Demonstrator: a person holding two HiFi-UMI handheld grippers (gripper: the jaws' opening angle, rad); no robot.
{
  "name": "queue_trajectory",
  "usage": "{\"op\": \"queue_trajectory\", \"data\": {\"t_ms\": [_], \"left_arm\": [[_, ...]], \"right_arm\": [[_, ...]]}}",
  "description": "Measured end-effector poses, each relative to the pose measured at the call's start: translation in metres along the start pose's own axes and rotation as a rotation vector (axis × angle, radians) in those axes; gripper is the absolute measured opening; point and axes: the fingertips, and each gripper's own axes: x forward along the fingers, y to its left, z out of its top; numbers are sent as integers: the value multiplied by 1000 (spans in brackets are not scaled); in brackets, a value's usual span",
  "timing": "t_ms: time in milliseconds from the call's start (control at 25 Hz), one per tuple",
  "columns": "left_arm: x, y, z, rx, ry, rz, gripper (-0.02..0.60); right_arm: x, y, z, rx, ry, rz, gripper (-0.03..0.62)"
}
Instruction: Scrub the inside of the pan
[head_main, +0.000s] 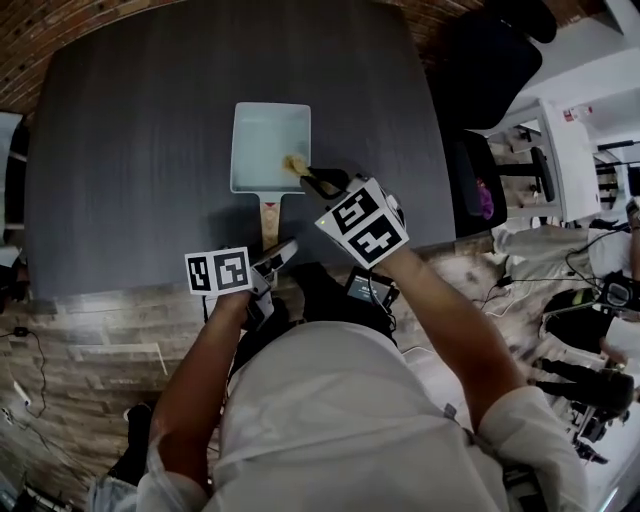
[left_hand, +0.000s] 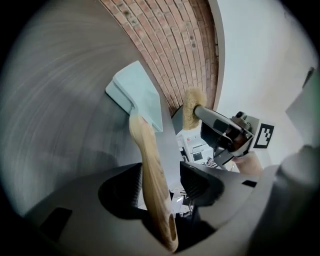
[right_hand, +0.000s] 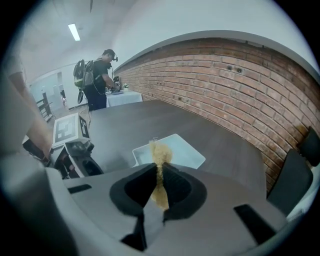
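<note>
A pale blue rectangular pan (head_main: 270, 140) lies on the dark table (head_main: 130, 150), its wooden handle (head_main: 270, 215) pointing toward me. My left gripper (head_main: 285, 250) is at the handle's end. In the left gripper view the handle (left_hand: 152, 170) runs between the jaws of the left gripper (left_hand: 161, 182), close to the left pad and with a gap to the right pad, so it stands open. My right gripper (head_main: 315, 180) is shut on a yellow scrub pad (head_main: 295, 163) at the pan's near right corner. The pad (right_hand: 161, 165) hangs pinched in front of the pan (right_hand: 175, 150).
A black office chair (head_main: 490, 60) stands at the table's right side, with a white cabinet (head_main: 550, 160) beyond it. A brick wall (right_hand: 225, 85) runs behind the table. A person (right_hand: 97, 80) stands far off at another table.
</note>
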Motion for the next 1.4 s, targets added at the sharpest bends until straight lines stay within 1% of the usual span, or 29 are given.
{"op": "queue_trajectory", "data": {"t_ms": [120, 360, 520, 680, 720, 760, 880, 920, 1000, 1120, 1280, 1400], "left_arm": [[-14, 1, -2, 32, -19, -8, 236], [-55, 1, 3, 55, -145, -34, 241], [-83, -13, 11, 97, -222, -62, 239], [-111, -34, 15, 156, -287, -107, 235], [-118, -42, 16, 174, -302, -126, 226], [-126, -52, 17, 195, -318, -148, 193], [-151, -84, 19, 257, -371, -225, 52], [-160, -94, 18, 276, -386, -244, 32], [-174, -111, 15, 316, -409, -261, 21], [-187, -132, 9, 361, -443, -263, 15], [-193, -154, -5, 395, -484, -253, 15], [-190, -169, -14, 407, -507, -253, 15]], "right_arm": [[-4, 0, -7, 38, 2, -7, 41], [-15, -3, -22, 105, 0, -38, 41], [-30, -3, -28, 170, -25, -57, 43], [-51, 7, -28, 235, -74, -64, 42], [-57, 10, -27, 252, -91, -66, 43], [-63, 12, -25, 273, -113, -66, 43], [-87, 20, -17, 339, -193, -56, 43], [-95, 22, -15, 356, -221, -51, 43], [-112, 26, -11, 387, -277, -37, 43], [-138, 30, -10, 445, -357, -1, 43], [-166, 38, -19, 508, -402, 48, 42], [-185, 40, -26, 539, -435, 63, 41]]}}
